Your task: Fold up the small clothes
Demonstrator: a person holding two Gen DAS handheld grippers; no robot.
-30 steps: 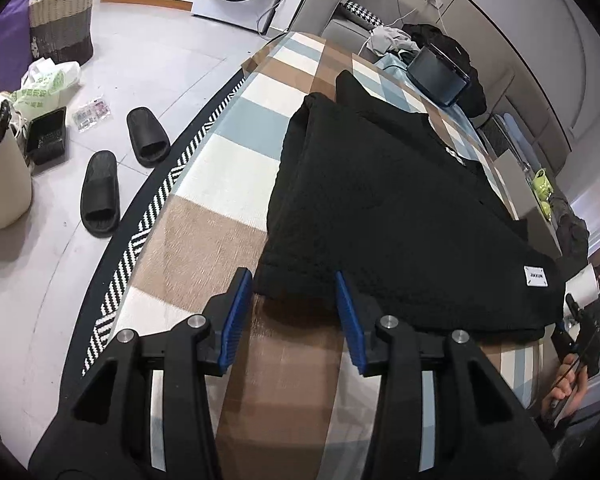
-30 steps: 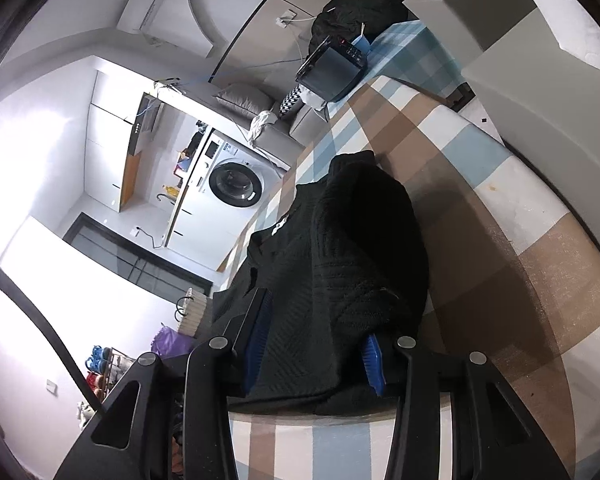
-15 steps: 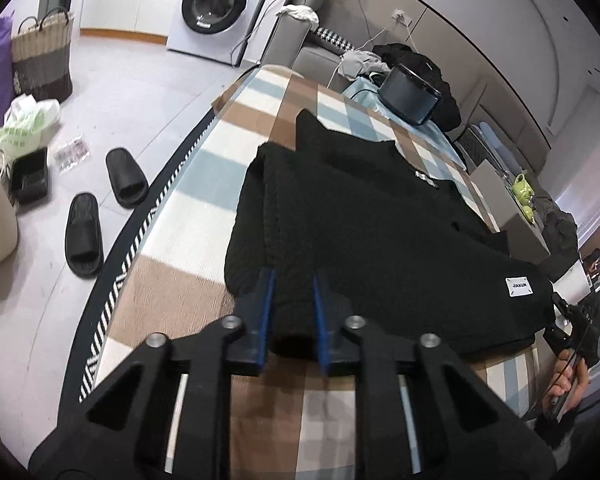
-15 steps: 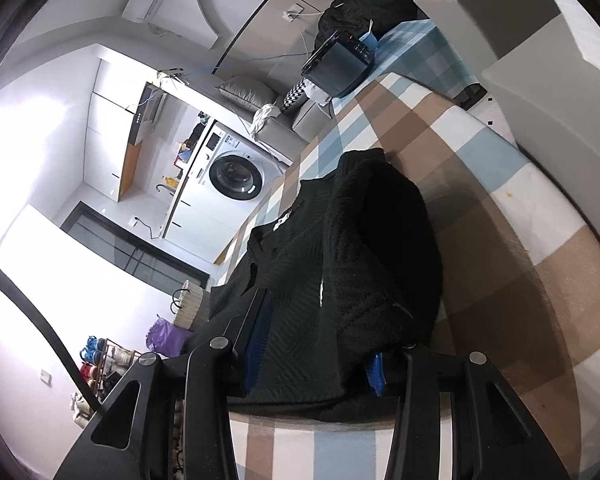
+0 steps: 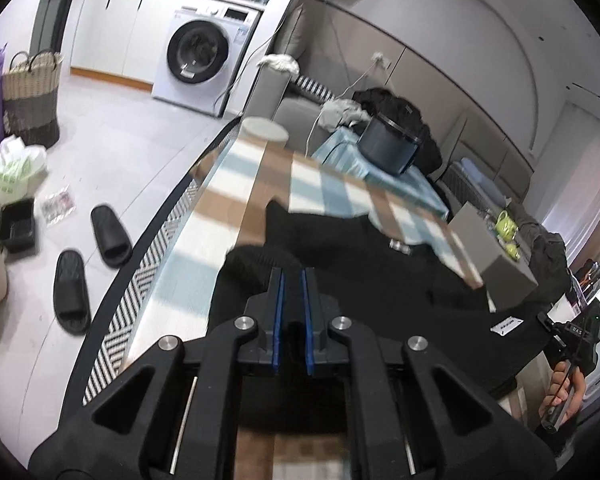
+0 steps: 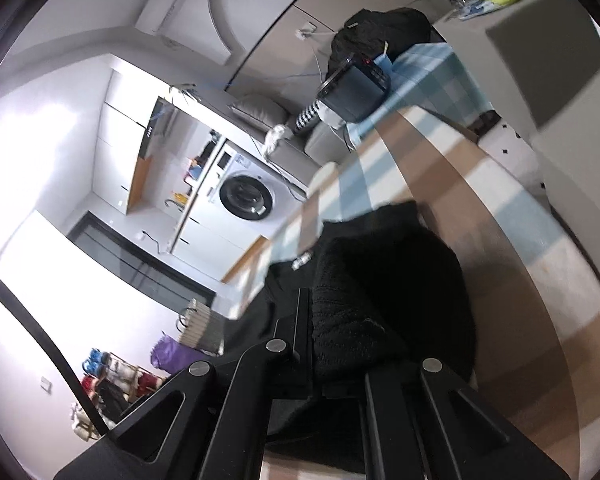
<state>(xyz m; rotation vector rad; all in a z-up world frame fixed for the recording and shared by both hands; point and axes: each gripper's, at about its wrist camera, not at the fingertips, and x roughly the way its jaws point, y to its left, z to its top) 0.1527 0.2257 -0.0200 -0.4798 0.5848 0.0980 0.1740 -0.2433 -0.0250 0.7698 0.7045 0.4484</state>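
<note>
So the biggest thing here is the table (image 5: 204, 236) with its checked brown, blue and white cloth, and the black sweater (image 5: 380, 264) is spread across the near part of it. It's a thick knit, bunched up at the near edge and looks partly lifted off the cloth, with a small white label (image 5: 507, 325) showing over on the right side.

The left gripper (image 5: 291, 280) has its blue pads nearly together, clamped on a fold of the sweater's near edge. The right gripper (image 6: 336, 320) is buried in the knit; fabric sits between its fingers, but I honestly can't tell how tightly it's squeezed, since one finger is hidden under the cloth.

What I'd worry about: both views are blurry, so things are moving quickly, and a chunky knit like this is heavy. If the right side isn't really pinched, that corner could slip out mid-lift and the fold would land crooked. Also the left pinch looks like it has several layers, so it might drag the underlayer along and leave a lump instead of a clean crease.
</note>
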